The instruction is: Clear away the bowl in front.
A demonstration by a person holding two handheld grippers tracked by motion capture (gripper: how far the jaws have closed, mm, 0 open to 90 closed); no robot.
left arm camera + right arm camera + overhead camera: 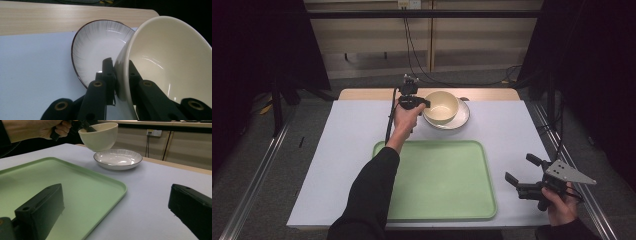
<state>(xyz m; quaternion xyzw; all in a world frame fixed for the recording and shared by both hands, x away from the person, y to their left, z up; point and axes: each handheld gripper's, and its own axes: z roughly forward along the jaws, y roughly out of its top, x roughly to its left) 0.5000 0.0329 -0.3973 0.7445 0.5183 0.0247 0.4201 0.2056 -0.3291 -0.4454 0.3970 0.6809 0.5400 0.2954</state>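
Bowl (pixel 100 136) above plate (pixel 118 159), both empty

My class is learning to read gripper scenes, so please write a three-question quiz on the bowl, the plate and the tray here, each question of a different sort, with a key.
1. True or false: the cream bowl rests flat inside the white ribbed plate.
2. Multiple choice: the left gripper grips the bowl by (a) its base, (b) its rim, one jaw inside and one outside, (c) nothing.
3. Fill in: the right gripper, near the green tray's right edge, is ____.

Key
1. False: in the right gripper view it hangs above the plate.
2. b
3. open, holding nothing
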